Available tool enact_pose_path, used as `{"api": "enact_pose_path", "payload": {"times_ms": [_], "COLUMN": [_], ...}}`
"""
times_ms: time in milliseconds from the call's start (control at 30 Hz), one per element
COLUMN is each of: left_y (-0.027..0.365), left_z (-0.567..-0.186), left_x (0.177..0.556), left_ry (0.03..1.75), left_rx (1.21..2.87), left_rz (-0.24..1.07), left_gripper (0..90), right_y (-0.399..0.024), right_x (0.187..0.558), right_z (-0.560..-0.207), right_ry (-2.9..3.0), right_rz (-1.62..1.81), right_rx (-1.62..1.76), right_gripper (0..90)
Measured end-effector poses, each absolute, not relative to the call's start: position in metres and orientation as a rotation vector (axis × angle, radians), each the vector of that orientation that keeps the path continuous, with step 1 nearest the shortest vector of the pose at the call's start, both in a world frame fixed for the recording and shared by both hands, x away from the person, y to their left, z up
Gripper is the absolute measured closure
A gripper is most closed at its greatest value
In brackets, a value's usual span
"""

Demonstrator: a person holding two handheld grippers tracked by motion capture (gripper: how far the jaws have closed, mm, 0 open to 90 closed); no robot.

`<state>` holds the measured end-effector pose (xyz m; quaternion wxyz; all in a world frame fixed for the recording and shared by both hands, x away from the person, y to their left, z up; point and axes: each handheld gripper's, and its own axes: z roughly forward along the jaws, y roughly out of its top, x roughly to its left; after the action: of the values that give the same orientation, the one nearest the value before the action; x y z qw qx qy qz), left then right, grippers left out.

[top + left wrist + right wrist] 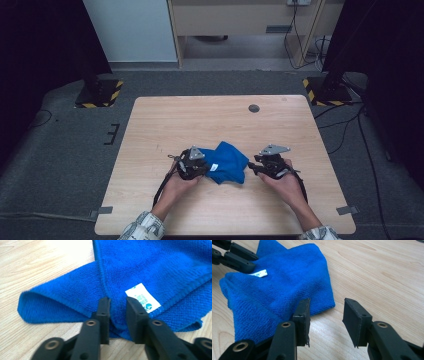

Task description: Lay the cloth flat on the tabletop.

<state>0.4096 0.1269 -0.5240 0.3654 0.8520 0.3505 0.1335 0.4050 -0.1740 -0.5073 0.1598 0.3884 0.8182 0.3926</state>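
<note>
While folding is under way at lower centre:
Left claw (117, 308): nearly closed, blue cloth (155, 270) edge pinched for lifting.
Right claw (325, 315): parted, nothing held, cloth corner approached.

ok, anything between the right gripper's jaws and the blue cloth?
Nothing. In the right gripper view the right gripper stands open over bare table; its one jaw sits just in front of the blue cloth corner.

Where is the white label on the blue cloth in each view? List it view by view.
High view: the label is a white speck at the cloth's left edge, beside the left hand-held gripper.
Left gripper view: label right of centre, just above the right jaw.
Right gripper view: label upper left, under the other gripper's jaws.
Shared landmark: the cloth's hemmed edge.
</note>
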Motion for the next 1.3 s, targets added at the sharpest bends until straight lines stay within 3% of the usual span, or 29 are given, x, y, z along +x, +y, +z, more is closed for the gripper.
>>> {"api": "enact_pose_path", "payload": {"times_ms": [167,433,700,1033,1300], "left_y": [0.126,0.125,0.122,0.139,0.173], "left_z": [-0.519,-0.521,-0.518,-0.463,-0.434], "left_x": [0.409,0.412,0.413,0.405,0.385], "left_ry": [0.891,0.885,0.894,0.848,0.833], "left_rx": [2.178,2.16,2.157,1.994,1.956], "left_rz": [0.356,0.318,0.327,0.358,0.385], "left_gripper": [80.7,73.6,87.5,87.8,87.9], "right_y": [-0.174,-0.174,-0.174,-0.178,-0.173], "right_x": [0.405,0.405,0.405,0.404,0.401], "right_z": [-0.508,-0.508,-0.508,-0.505,-0.498], "right_ry": [2.346,2.346,2.346,2.315,2.315], "right_rz": [1.118,1.121,1.118,1.127,1.123], "right_rx": [1.118,1.122,1.117,1.137,1.093], "right_gripper": [55.2,52.6,52.3,51.4,56.5]}}
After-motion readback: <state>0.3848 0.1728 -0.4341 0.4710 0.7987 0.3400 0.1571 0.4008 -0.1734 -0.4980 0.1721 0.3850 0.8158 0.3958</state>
